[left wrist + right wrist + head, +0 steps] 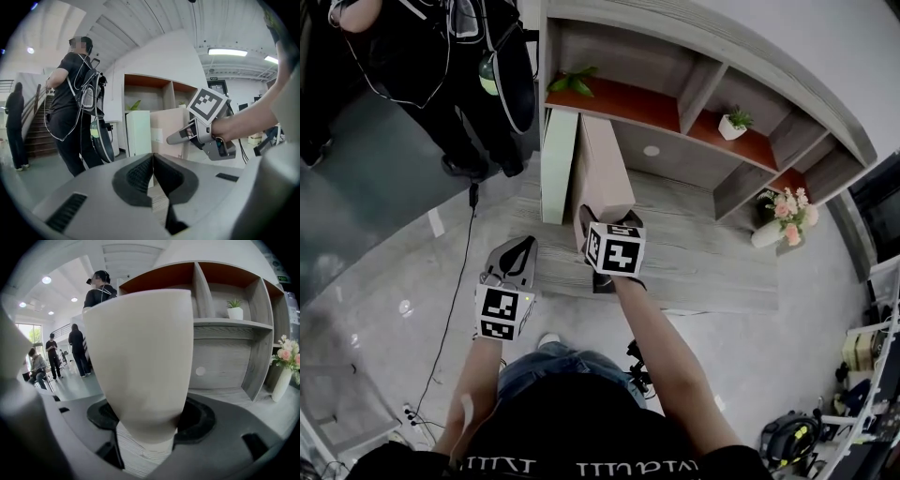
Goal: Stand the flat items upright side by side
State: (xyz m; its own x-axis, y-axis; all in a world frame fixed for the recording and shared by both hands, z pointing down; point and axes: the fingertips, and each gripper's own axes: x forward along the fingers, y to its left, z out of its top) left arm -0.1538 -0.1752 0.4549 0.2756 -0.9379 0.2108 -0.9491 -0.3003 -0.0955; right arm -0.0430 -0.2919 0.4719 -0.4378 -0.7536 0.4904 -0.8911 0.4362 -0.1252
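Surveying the site, we find a low grey wood-grain platform (pixel 712 262) on a polished grey floor (pixel 384 272), backed by a shelf unit (pixel 698 94) with reddish-brown boards. We note on those boards a green leafy plant (pixel 572 82) and a small plant in a white pot (pixel 733 124). A white vase of pink flowers (pixel 778 223) stands at the platform's right end. A black cable (pixel 455 291) trails across the floor, and a person in black (pixel 441 56) stands beyond the platform's left corner.

Both flat items stand upright on the platform. The white panel (pixel 559 164) stands on the left with the beige panel (pixel 605 164) just beside it.

The right claw (pixel 602 217) is grasping the near edge of the beige panel, jaws wide about it. The left claw (pixel 521 246) is clenched on nothing, hovering off the platform's front edge, well apart from both panels.
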